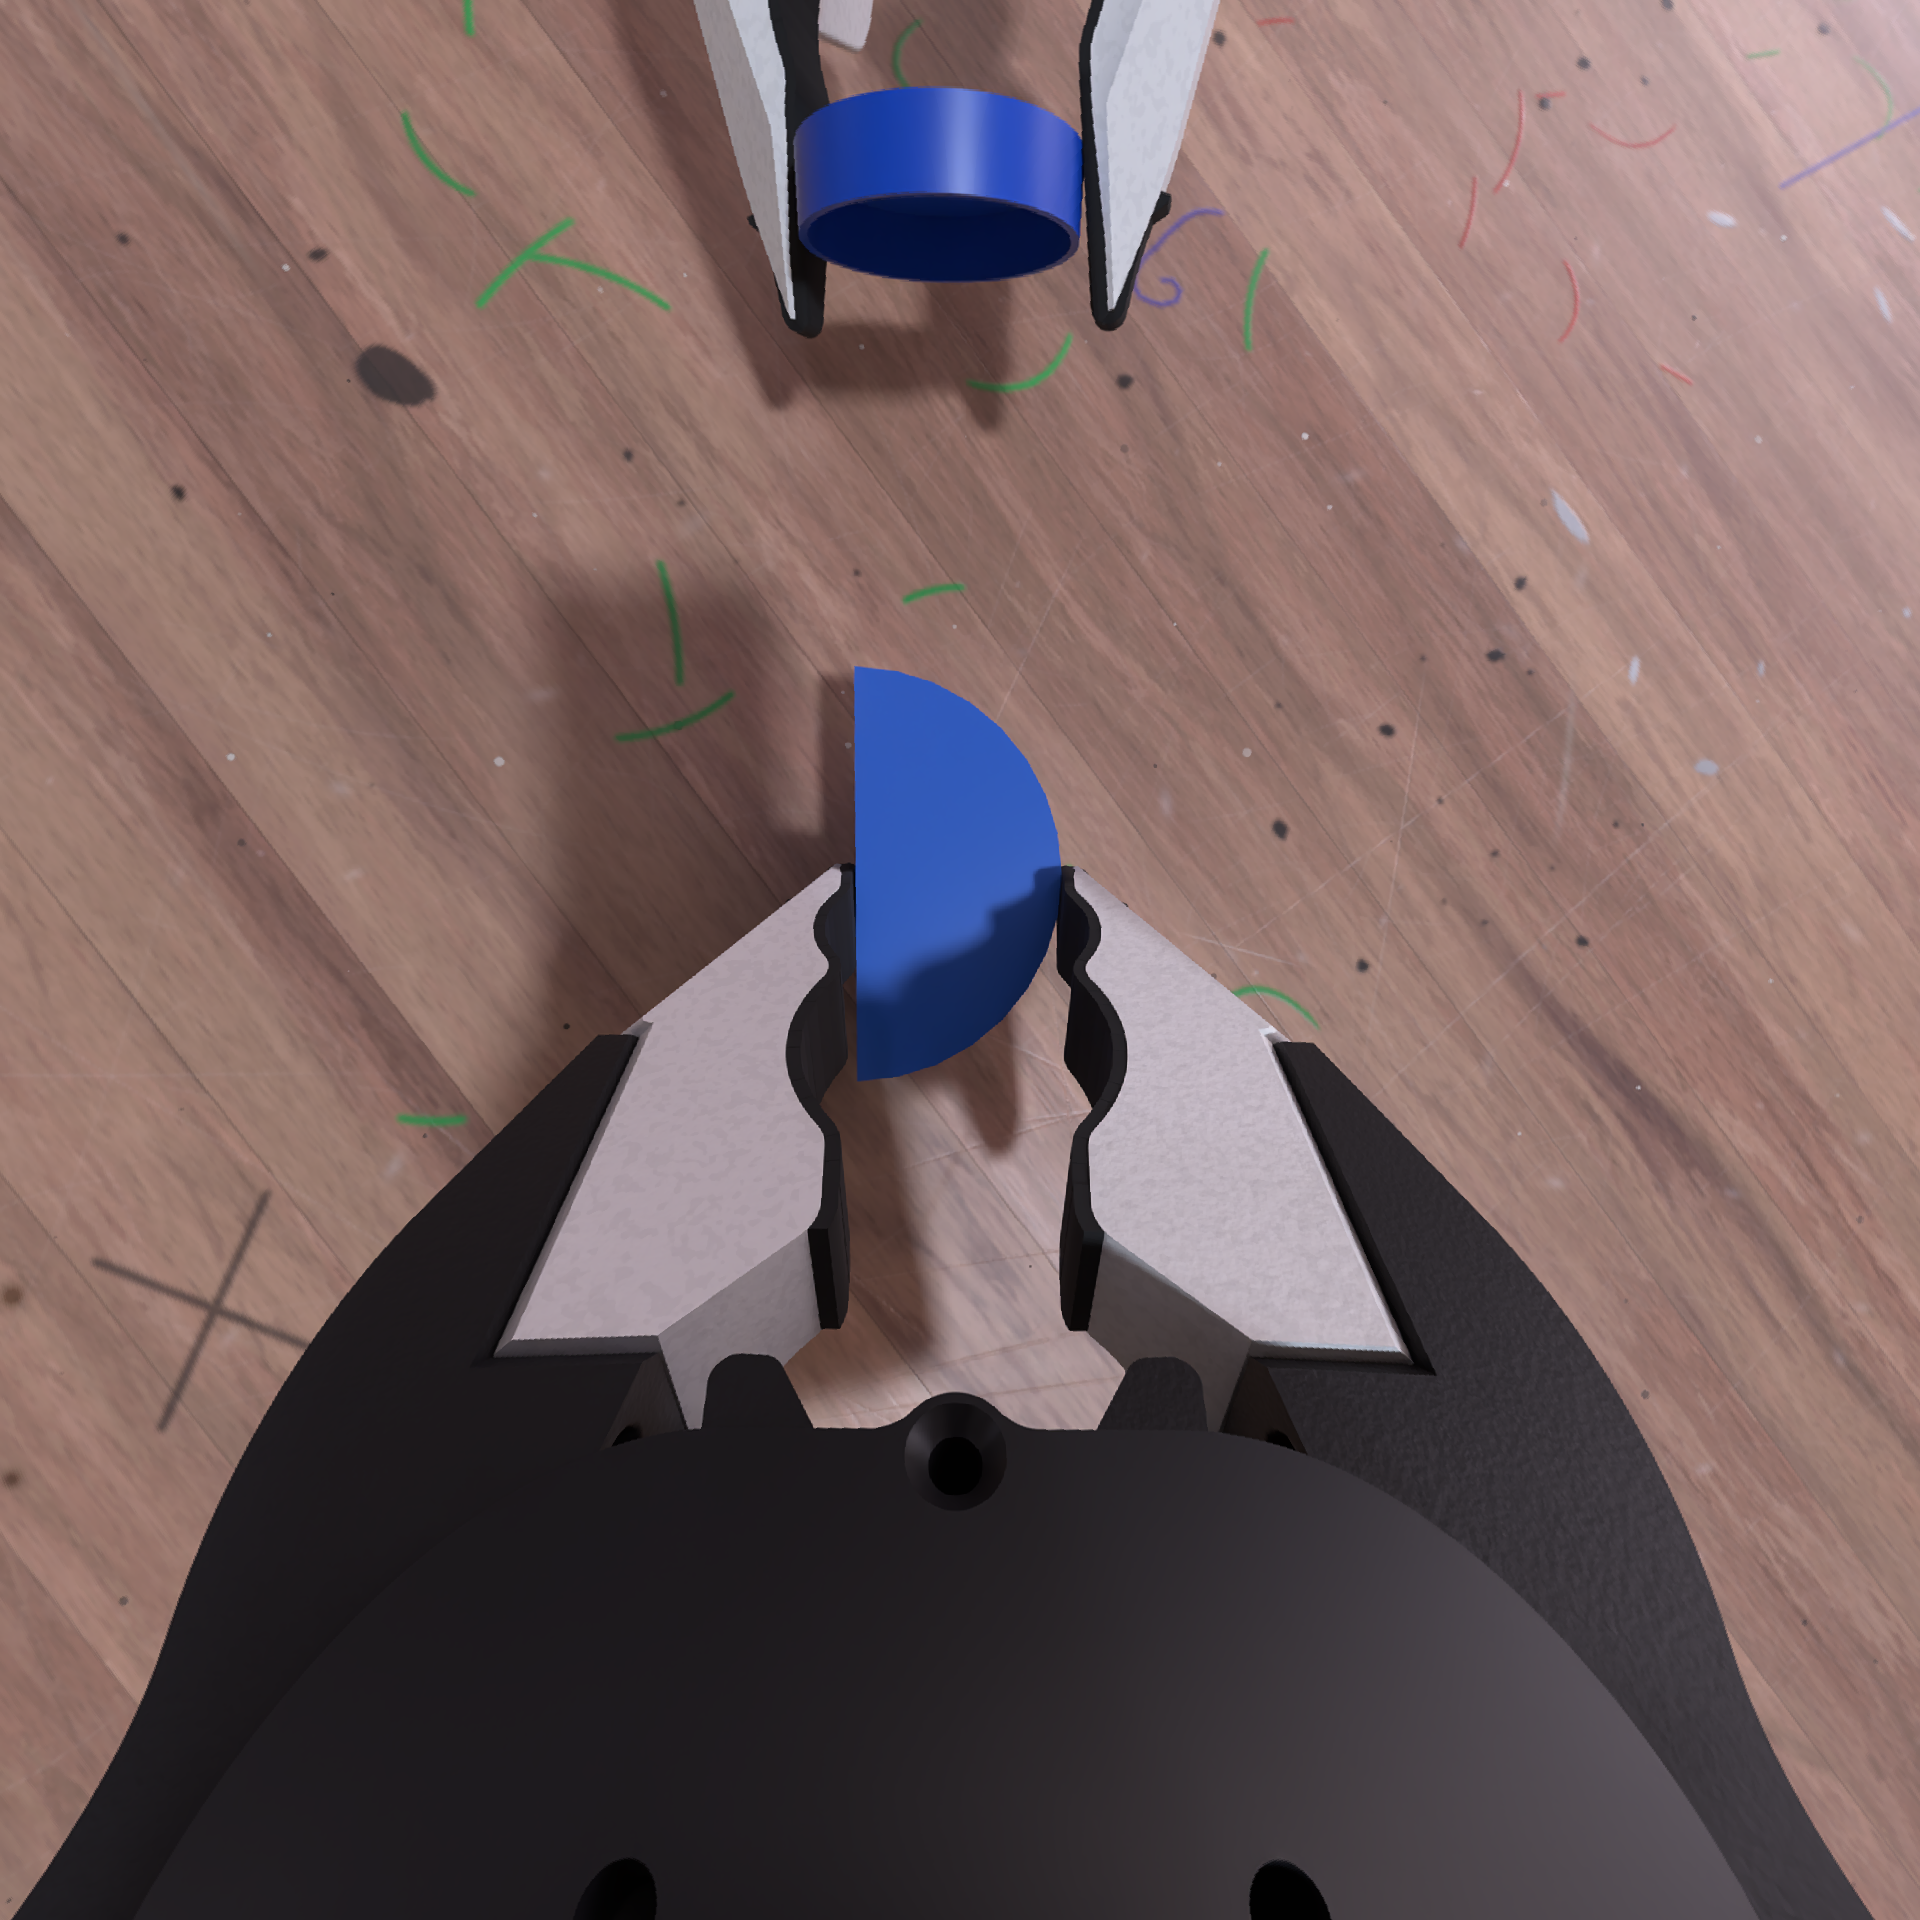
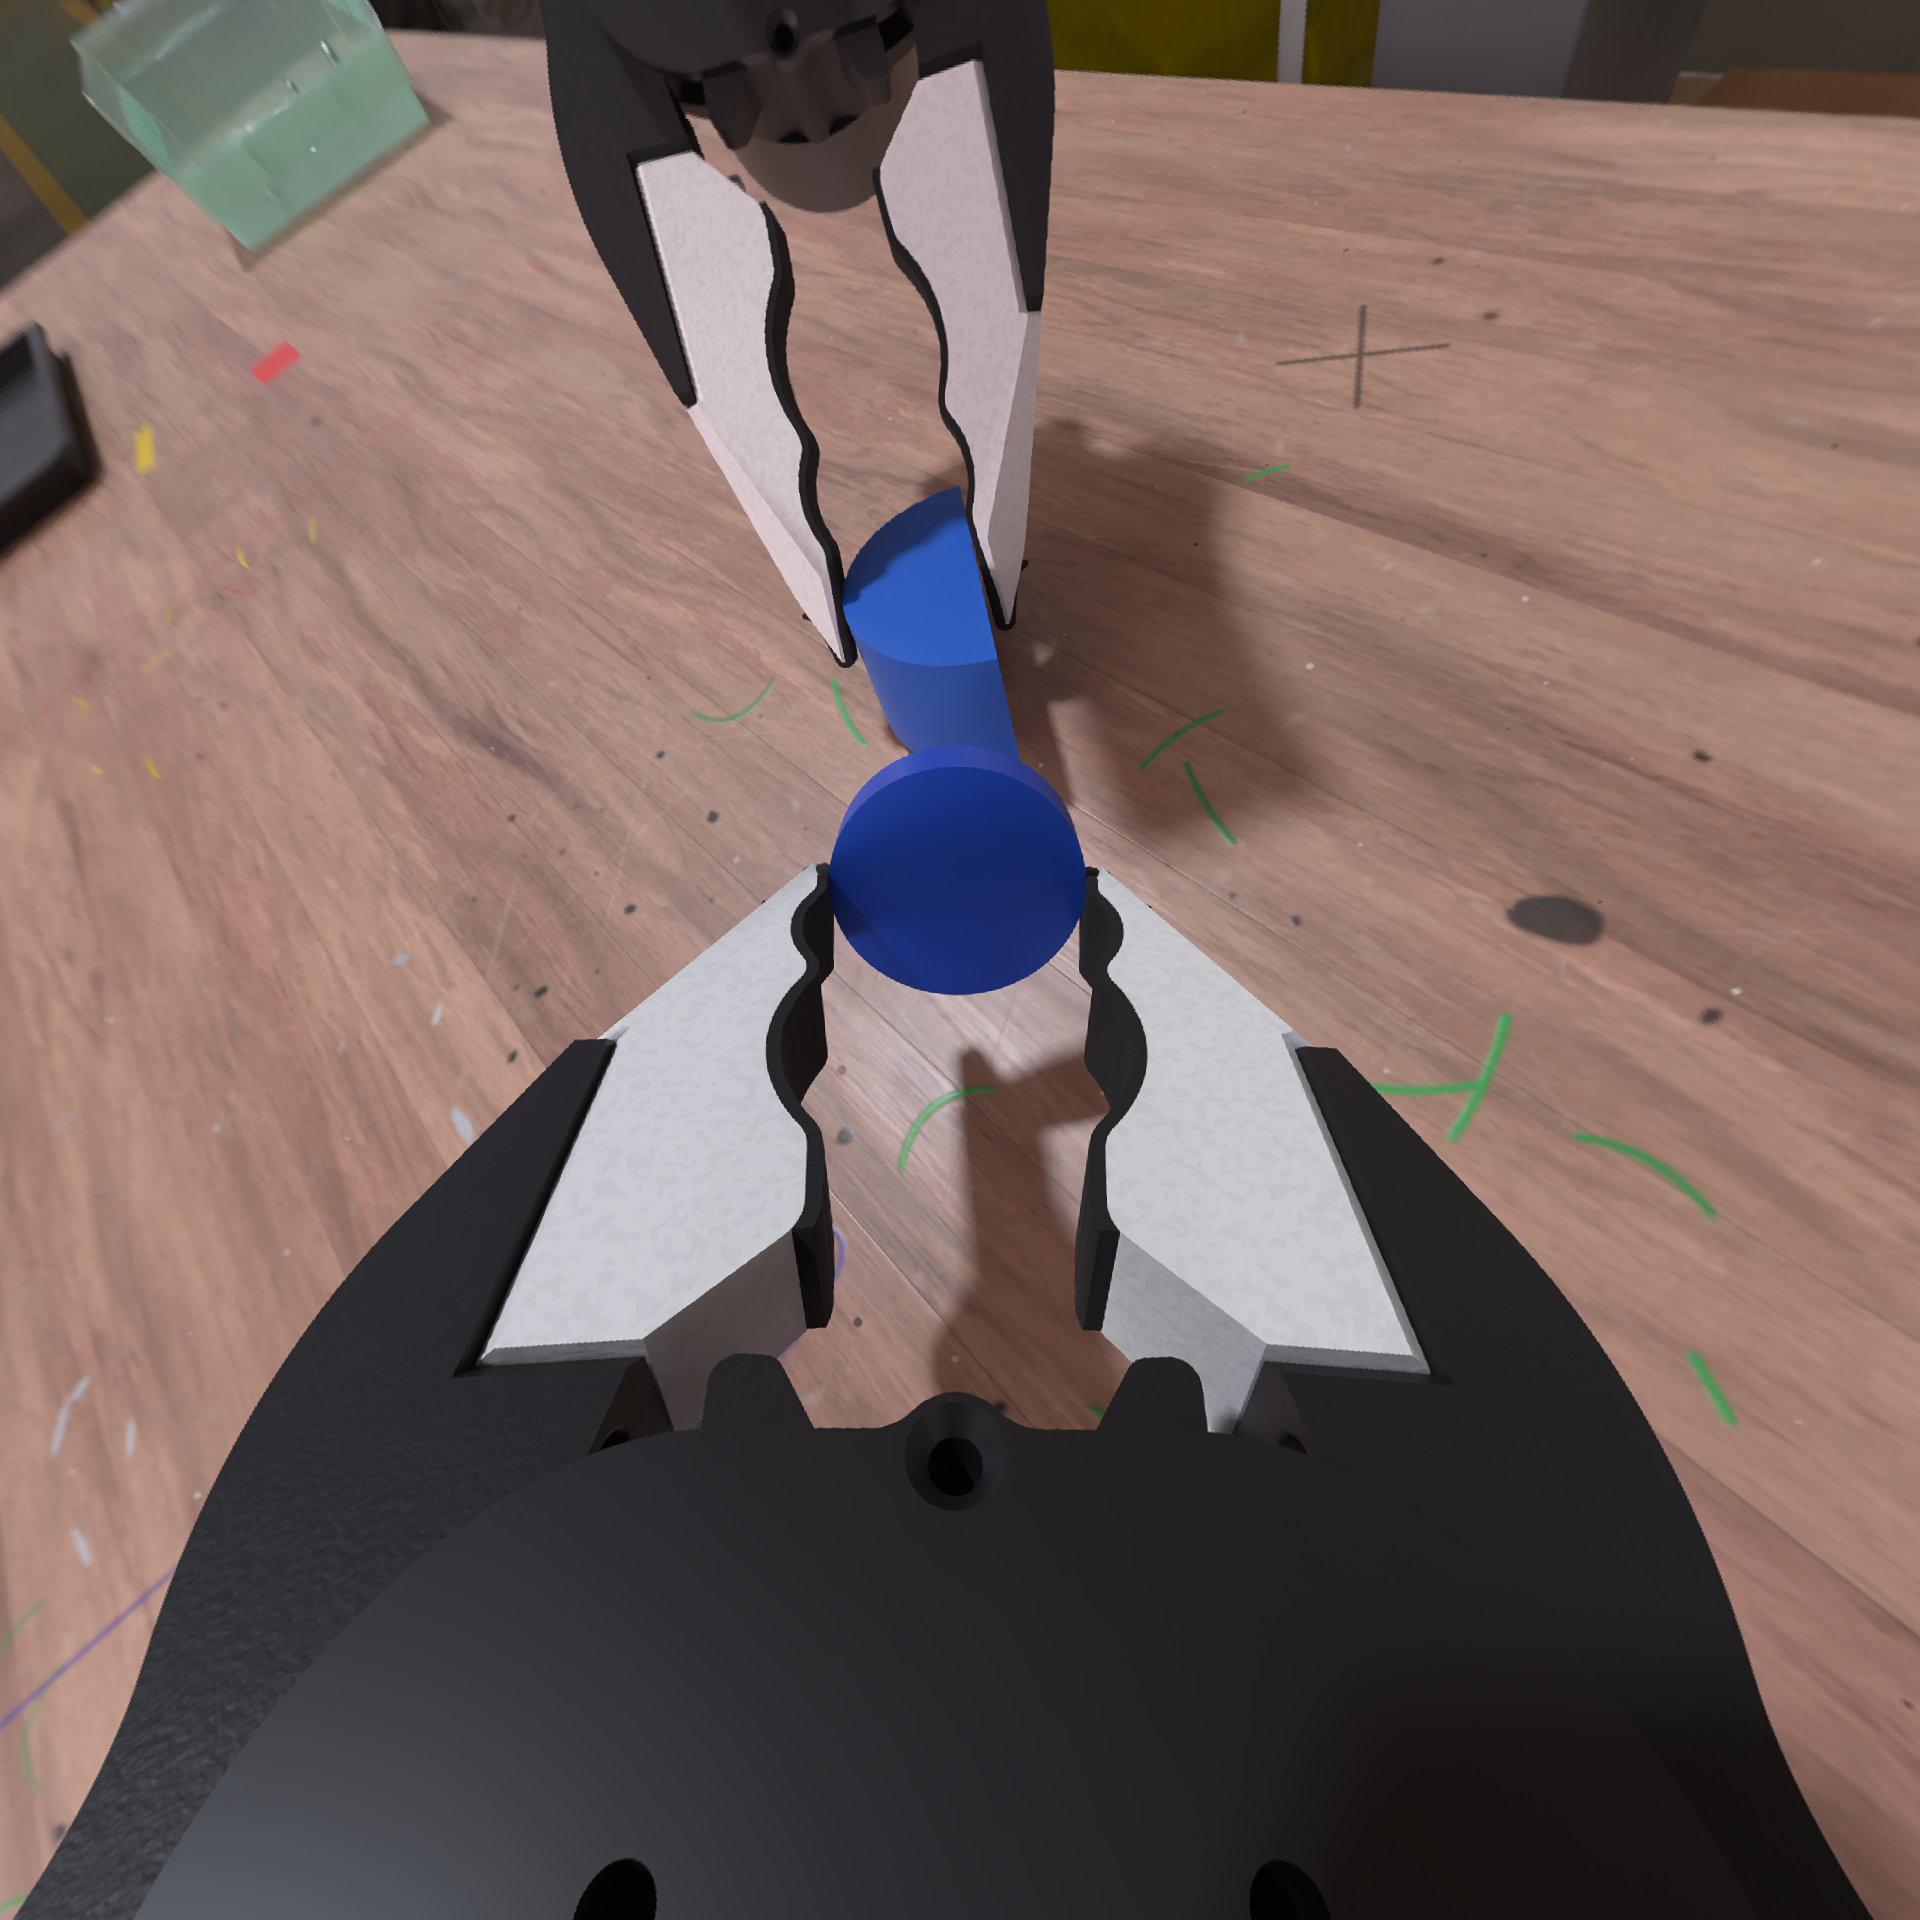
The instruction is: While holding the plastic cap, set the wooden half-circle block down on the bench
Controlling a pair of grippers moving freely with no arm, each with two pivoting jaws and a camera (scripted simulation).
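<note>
My left gripper (image 1: pixel 956 873) is shut on a blue half-circle block (image 1: pixel 940 831), flat side against its left finger, curved side against its right. In the right wrist view the left gripper (image 2: pixel 920 634) points down with the block (image 2: pixel 920 623) between its tips, its lower end at or near the wooden bench (image 2: pixel 1455 623); I cannot tell whether it touches. My right gripper (image 2: pixel 956 878) is shut on a blue round plastic cap (image 2: pixel 956 883). In the left wrist view the right gripper (image 1: pixel 956 317) holds the cap (image 1: pixel 940 177) above the bench (image 1: pixel 1455 727), open side down.
A pale green translucent box (image 2: pixel 249 114) stands at the bench's far left corner. A dark block (image 2: pixel 36 436) lies at the left edge. A pencilled cross (image 2: pixel 1359 355) and coloured scribbles mark the bench top.
</note>
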